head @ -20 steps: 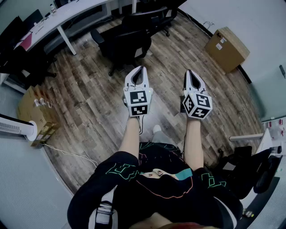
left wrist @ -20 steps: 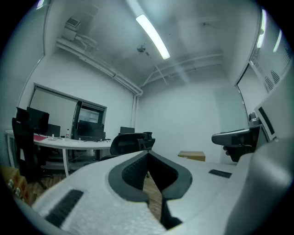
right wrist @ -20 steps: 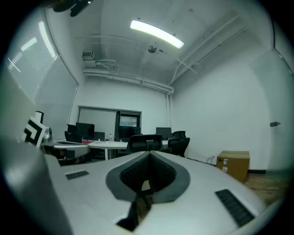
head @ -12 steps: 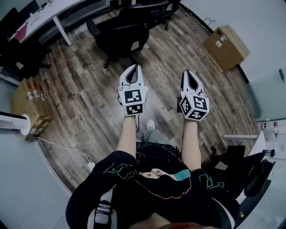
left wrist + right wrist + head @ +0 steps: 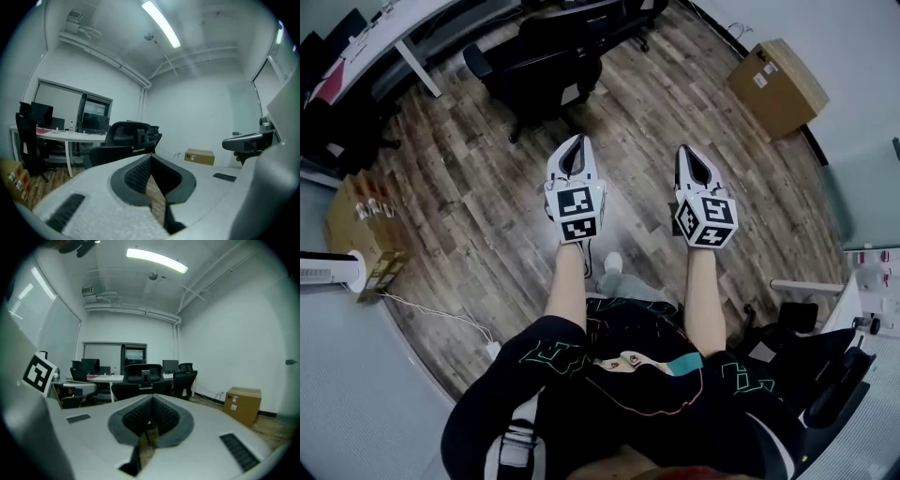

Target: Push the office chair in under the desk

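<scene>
A black office chair (image 5: 546,66) stands on the wood floor, out from the white desk (image 5: 412,23) at the top left of the head view. It shows ahead as the chair (image 5: 123,140) in the left gripper view and as the chair (image 5: 143,378) in the right gripper view. My left gripper (image 5: 575,143) and right gripper (image 5: 687,152) are held side by side in front of me, pointing at the chair and well short of it. Both are shut with nothing between the jaws, as the left gripper (image 5: 151,156) and right gripper (image 5: 151,399) views show.
A brown cardboard box (image 5: 776,86) sits by the right wall. More boxes (image 5: 358,225) and a white fan (image 5: 333,272) are at the left, with a cable across the floor. Other black chairs (image 5: 619,14) stand behind the desk; another chair (image 5: 834,366) is at my lower right.
The view has shifted forward: the chair and desk slid up and left in the head view. Both grippers stay side by side, shut.
</scene>
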Motion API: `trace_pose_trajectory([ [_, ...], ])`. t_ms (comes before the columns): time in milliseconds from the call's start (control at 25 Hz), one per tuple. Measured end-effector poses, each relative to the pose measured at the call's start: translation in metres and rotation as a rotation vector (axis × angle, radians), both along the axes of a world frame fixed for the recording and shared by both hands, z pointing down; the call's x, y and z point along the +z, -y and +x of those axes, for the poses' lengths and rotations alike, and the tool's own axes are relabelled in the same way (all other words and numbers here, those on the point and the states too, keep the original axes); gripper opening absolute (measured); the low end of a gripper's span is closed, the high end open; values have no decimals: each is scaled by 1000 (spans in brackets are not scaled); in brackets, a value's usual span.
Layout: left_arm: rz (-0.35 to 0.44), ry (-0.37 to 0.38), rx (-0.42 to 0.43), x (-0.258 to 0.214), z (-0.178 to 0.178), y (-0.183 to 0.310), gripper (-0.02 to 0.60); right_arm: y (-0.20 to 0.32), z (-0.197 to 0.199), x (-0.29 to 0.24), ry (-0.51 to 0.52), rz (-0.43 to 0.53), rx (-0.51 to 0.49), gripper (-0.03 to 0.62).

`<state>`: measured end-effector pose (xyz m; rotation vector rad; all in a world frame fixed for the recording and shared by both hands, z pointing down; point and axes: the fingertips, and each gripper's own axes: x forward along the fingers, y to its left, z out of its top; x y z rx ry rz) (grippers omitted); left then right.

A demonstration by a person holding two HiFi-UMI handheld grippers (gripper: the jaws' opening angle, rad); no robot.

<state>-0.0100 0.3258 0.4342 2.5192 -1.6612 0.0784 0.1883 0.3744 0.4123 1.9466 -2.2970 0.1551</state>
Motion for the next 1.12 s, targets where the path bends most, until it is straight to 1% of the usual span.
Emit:
trace_pose_trajectory([
  [120,21,14,-19,-13,21,18,8,19,25,-13,7,20,-23,5],
  [280,62,46,-19,-34,62,34,9,38,68,-28,41,45,-34,5],
  [400,84,72,-38,-44,77,42,9,52,84,-31,71,57,-64,5],
  [680,102,147,-100,-54,70,62,9,85,83,-28,146,70,-136,5],
  [880,94,192,-121,-49,59,77,9,105,68,-15,189,55,-179,5],
  [1040,88,198,-146,-47,57,102,9,132,70,-9,189,44,-208,5],
  [1120,77,207,-154,-43,57,114,9,146,74,-5,203,32,-207,5],
])
